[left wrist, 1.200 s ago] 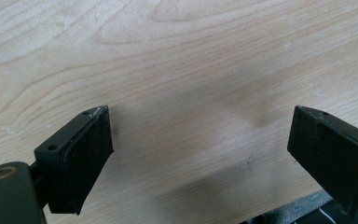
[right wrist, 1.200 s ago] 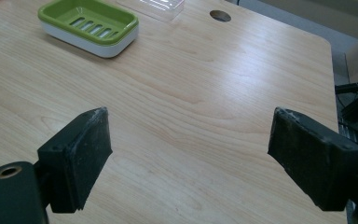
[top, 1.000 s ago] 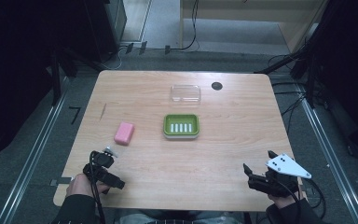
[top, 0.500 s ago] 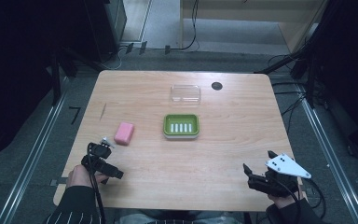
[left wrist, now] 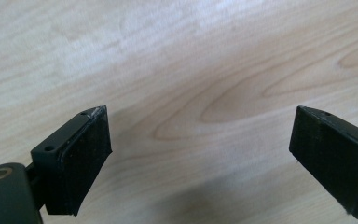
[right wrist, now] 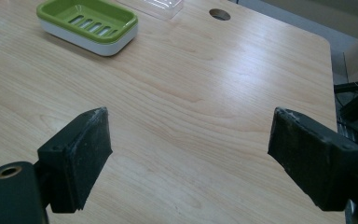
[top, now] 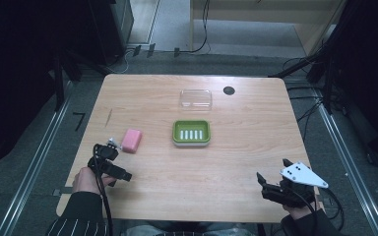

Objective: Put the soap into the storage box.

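Pale wooden table, ringed by dark floor and trailing cables, carries the whole scene. Starting at the fingers: the jaws of the left gripper are spread wide with nothing but bare wood grain seen between them, so nothing is held; in the high view this left gripper sits near the table's front left corner, just below the pink soap, which lies flat and close beside it but apart from it. The jaws are judged to be held wide because the soap is the thing being approached, and a wide gap would be needed to straddle it. The right gripper is likewise parted and empty, kept low at the front right corner, apparently parked out of the way. Farther out, the green soap dish stands at the table's centre, well apart from the soap, its slotted tray empty and presumably meant to receive it. Beyond it lies a clear plastic lid, hard to make out against the wood, with a dark round hole just beside it. A thin stick-like mark near the left edge cannot be identified. The lid is cut off at the top of the right gripper view.
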